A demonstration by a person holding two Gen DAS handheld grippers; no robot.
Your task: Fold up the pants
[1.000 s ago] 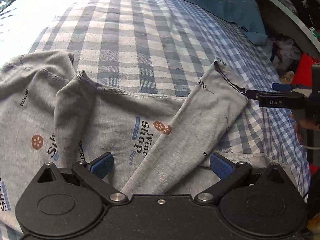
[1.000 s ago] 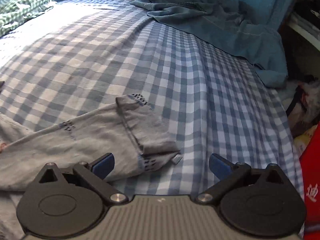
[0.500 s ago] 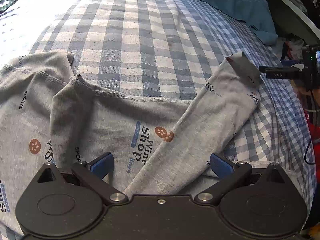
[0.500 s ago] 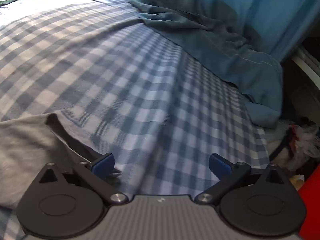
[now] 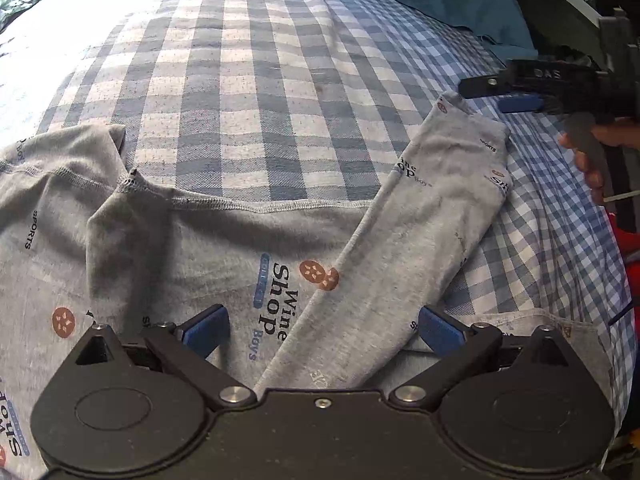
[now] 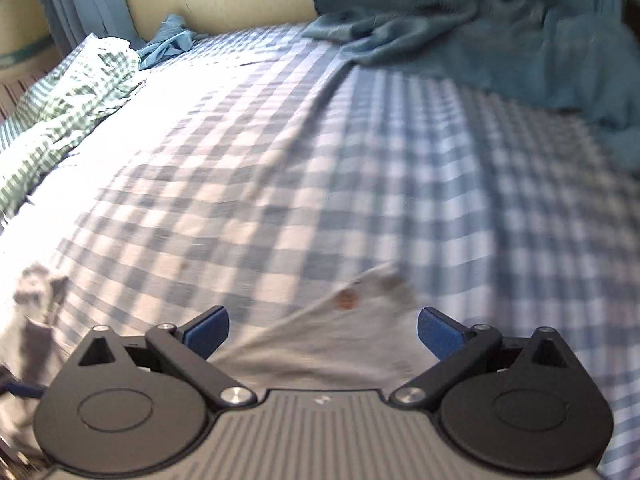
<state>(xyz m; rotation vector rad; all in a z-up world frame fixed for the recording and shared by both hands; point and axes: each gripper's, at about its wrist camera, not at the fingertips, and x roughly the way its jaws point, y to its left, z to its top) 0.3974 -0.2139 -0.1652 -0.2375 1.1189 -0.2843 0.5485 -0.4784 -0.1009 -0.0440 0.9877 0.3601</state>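
Two grippers, both spread wide, nothing held. Left gripper [image 5: 322, 330] low over grey pants [image 5: 224, 264] lying crumpled on checked bedsheet [image 5: 248, 80]. One leg [image 5: 424, 216] angled across toward right gripper [image 5: 520, 98], just beyond cuff. Blue blanket [image 6: 500, 28] at far edge.

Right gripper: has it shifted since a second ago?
Yes. In the left wrist view the right gripper has gone up and away across the checked sheet, from beside the pant leg's cuff to beyond it.
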